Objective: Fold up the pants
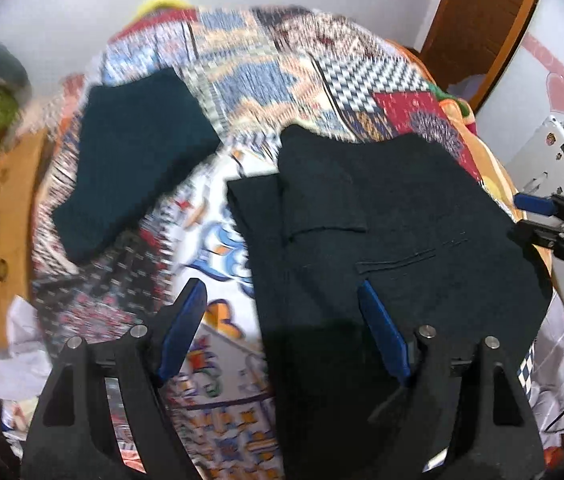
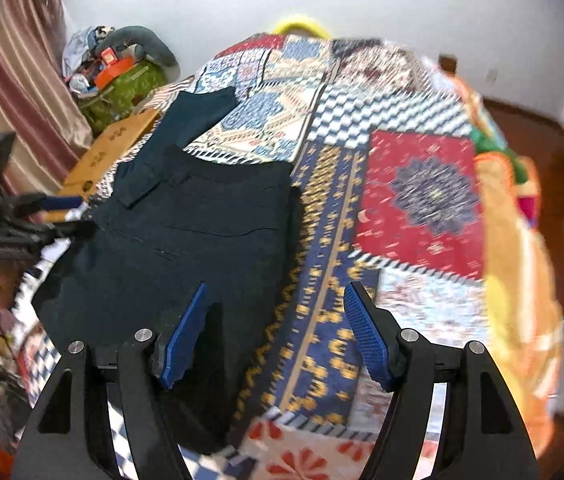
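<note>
A: What lies under the left hand-held gripper (image 1: 282, 300)?

B: Its jaws stand wide with nothing clamped; the dark pants (image 1: 382, 216) spread flat under its right finger, bare patchwork bedspread (image 1: 218, 264) under its left. Ahead to its left lies a folded dark garment (image 1: 134, 160), apart from the pants.

A: And to its right?

B: The right hand-held gripper (image 2: 278, 304) hovers at the pants' far edge, jaws apart, nothing between them. Ahead of it and to its right the bedspread runs flat. A cardboard piece (image 2: 110, 152) and a heap of bags (image 2: 122, 76) line the bed beyond the left gripper.
</note>
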`<state>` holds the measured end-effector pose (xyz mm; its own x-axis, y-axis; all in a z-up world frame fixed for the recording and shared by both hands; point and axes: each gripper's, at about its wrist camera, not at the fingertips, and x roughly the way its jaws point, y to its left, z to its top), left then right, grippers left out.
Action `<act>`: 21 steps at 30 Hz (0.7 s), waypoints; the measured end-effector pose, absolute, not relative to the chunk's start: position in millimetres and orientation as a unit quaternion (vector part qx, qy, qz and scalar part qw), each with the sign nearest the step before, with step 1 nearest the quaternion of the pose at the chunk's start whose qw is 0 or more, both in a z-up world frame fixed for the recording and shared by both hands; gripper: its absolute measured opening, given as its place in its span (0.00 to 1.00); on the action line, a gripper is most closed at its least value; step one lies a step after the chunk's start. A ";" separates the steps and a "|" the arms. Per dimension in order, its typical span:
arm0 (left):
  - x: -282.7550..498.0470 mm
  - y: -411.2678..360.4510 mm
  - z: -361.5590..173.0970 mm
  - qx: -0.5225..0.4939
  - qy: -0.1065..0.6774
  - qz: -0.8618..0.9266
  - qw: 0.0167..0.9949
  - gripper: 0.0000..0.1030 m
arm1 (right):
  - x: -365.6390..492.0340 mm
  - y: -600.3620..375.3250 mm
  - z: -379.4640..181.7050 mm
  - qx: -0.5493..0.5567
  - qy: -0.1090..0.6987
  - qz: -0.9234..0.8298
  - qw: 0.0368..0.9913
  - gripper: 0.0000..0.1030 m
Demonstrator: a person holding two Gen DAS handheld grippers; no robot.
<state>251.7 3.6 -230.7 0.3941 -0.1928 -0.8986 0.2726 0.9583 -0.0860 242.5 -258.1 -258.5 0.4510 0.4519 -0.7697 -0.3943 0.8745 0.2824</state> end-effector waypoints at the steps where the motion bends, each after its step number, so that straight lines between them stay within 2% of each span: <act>1: 254.6 1.5 -236.8 0.035 0.540 -0.147 0.828 0.82 | 248.1 -256.7 -268.7 0.042 0.473 0.254 0.843 0.64; 3: 261.0 1.5 -246.1 0.031 0.545 -0.151 0.824 0.91 | 258.7 -254.9 -290.1 0.063 0.503 0.256 0.823 0.64; 10: 284.7 -1.9 -259.2 -0.021 0.575 -0.191 0.796 0.91 | 284.1 -262.7 -313.2 0.158 0.544 0.298 0.769 0.64; 14: 292.4 -13.1 -259.8 -0.018 0.574 -0.201 0.794 0.91 | 292.1 -249.8 -317.3 0.163 0.549 0.311 0.759 0.67; 17: 296.7 -11.7 -259.6 -0.030 0.572 -0.203 0.794 0.85 | 298.4 -240.4 -315.1 0.157 0.544 0.311 0.763 0.61; 19: 297.9 -10.6 -257.2 -0.035 0.569 -0.200 0.797 0.75 | 301.9 -234.9 -313.6 0.166 0.542 0.319 0.759 0.44; 21: 298.6 -9.8 -255.2 -0.043 0.566 -0.194 0.800 0.68 | 304.0 -231.0 -310.3 0.163 0.543 0.319 0.759 0.36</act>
